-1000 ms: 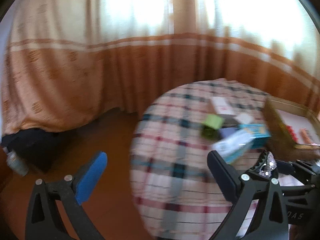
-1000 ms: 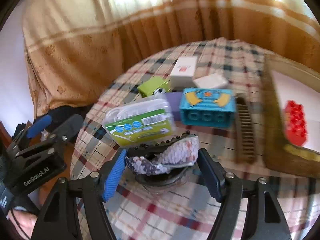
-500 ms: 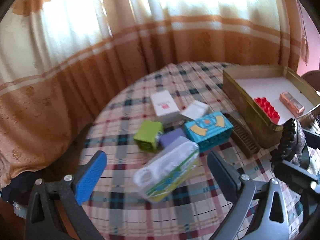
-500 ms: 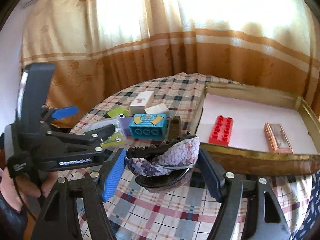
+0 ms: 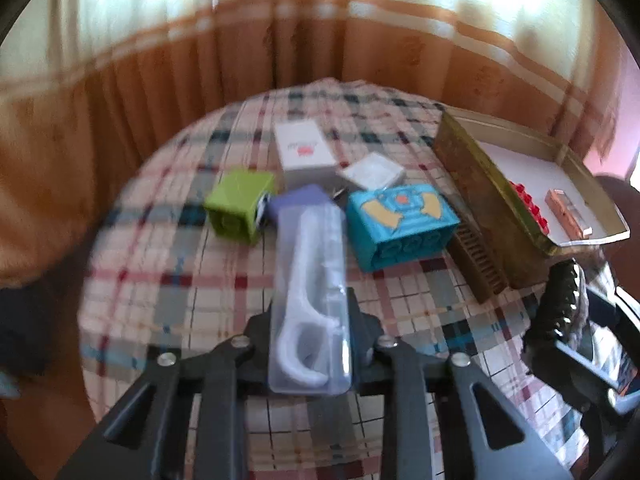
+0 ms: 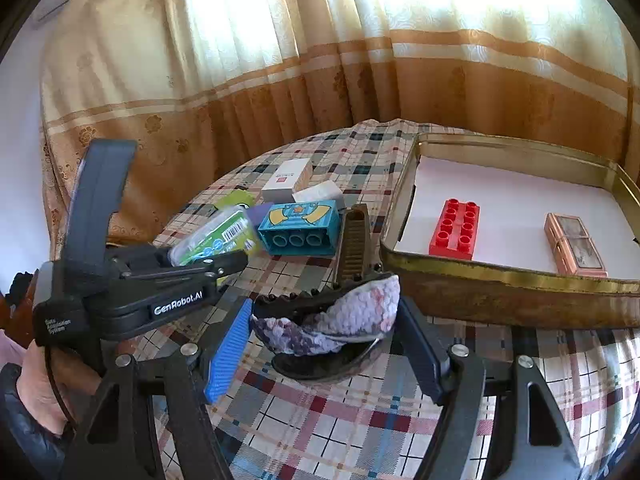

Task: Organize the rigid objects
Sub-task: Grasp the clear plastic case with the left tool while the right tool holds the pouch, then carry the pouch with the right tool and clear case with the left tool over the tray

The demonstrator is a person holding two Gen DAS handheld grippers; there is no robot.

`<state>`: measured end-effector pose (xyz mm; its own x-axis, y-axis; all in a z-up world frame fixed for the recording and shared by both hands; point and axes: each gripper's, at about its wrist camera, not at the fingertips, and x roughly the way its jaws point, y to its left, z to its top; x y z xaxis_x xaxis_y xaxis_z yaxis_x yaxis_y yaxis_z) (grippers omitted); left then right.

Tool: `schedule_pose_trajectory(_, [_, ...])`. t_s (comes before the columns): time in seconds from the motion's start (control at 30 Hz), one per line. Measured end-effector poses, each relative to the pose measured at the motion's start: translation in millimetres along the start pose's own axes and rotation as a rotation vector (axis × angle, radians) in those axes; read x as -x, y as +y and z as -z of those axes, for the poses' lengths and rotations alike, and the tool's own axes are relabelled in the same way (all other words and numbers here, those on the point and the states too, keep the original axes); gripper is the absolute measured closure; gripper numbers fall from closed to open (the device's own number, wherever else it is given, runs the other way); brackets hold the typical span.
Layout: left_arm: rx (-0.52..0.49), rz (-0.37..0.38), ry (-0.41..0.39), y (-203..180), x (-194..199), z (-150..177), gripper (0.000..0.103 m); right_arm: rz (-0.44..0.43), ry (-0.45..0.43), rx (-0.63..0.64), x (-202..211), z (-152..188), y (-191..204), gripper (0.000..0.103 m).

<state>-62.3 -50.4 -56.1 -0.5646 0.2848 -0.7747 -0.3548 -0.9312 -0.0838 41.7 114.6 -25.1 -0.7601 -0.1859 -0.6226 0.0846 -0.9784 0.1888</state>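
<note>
My left gripper (image 5: 310, 320) is closing its jaws on a clear plastic box of white floss picks (image 5: 308, 300), its pads pressed to the box's two long sides above the checked tablecloth. In the right wrist view the same box (image 6: 216, 236) shows its green label. My right gripper (image 6: 326, 320) is shut on a black hair claw clip with a mottled purple-white shell (image 6: 332, 312), held low over the cloth in front of the gold tin tray (image 6: 500, 276). The tray holds a red brick (image 6: 456, 228) and a rose-gold case (image 6: 576, 246).
Beyond the held box lie a teal block (image 5: 400, 224), a green block (image 5: 240, 208), a purple piece (image 5: 300, 200), a white carton (image 5: 304, 152) and a small white box (image 5: 372, 172). A brown comb (image 5: 482, 264) lies along the tray's wall. Orange curtains surround the round table.
My left gripper swung in over the table from the left, dropped onto the floss pick box and shut on it. The right gripper turned toward the tray, still holding the claw clip.
</note>
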Motion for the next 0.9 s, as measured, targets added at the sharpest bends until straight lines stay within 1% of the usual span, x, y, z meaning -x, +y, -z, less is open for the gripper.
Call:
schedule_pose_trajectory(0.1, [0.058, 0.033, -0.014, 7.3, 2.8, 1.9, 0.078, -0.009, -0.002, 0.01, 0.2, 0.6, 1.9, 0.029])
schedule_pose_trajectory(0.23, [0.118, 0.027, -0.064, 15.8, 12.8, 5.1, 0.078, -0.022, -0.007, -0.003, 0.9, 0.4, -1.2, 0.029])
schedule_pose_trajectory(0.33, [0.185, 0.073, -0.076, 16.3, 18.1, 16.3, 0.078, -0.038, -0.016, -0.007, 1.8, 0.2, -3.2, 0.029])
schedule_pose_trajectory(0.37, [0.185, 0.07, -0.078, 13.2, 18.7, 19.6, 0.078, -0.043, -0.022, -0.007, 2.8, 0.4, -3.2, 0.029])
schedule_pose_trajectory(0.4, [0.158, 0.032, -0.097, 5.5, 22.6, 22.8, 0.078, -0.044, -0.025, -0.006, 3.9, 0.7, -3.2, 0.029])
schedule_pose_trajectory(0.47, [0.107, -0.017, -0.134, -6.2, 29.1, 24.9, 0.078, -0.043, -0.029, -0.009, 5.1, 1.4, -3.1, 0.029])
schedule_pose_trajectory(0.5, [0.067, -0.04, -0.14, -15.3, 29.6, 25.7, 0.078, -0.043, -0.029, -0.011, 5.1, 1.5, -3.2, 0.029])
schedule_pose_trajectory(0.6, [-0.006, -0.09, -0.146, -27.6, 29.7, 25.8, 0.078, -0.042, -0.029, -0.018, 4.4, 0.9, -4.4, 0.029])
schedule_pose_trajectory(0.67, [-0.007, -0.093, -0.146, -27.2, 29.6, 24.8, 0.078, -0.041, -0.034, -0.023, 5.4, 0.8, -5.4, 0.029])
schedule_pose_trajectory(0.8, [0.025, -0.085, -0.143, -20.8, 30.2, 24.5, 0.078, -0.037, -0.057, -0.037, 9.5, 2.0, -8.6, 0.029])
schedule_pose_trajectory(0.9, [0.02, -0.095, -0.149, -23.3, 30.3, 25.9, 0.078, -0.033, -0.066, -0.044, 11.0, 2.1, -10.0, 0.029])
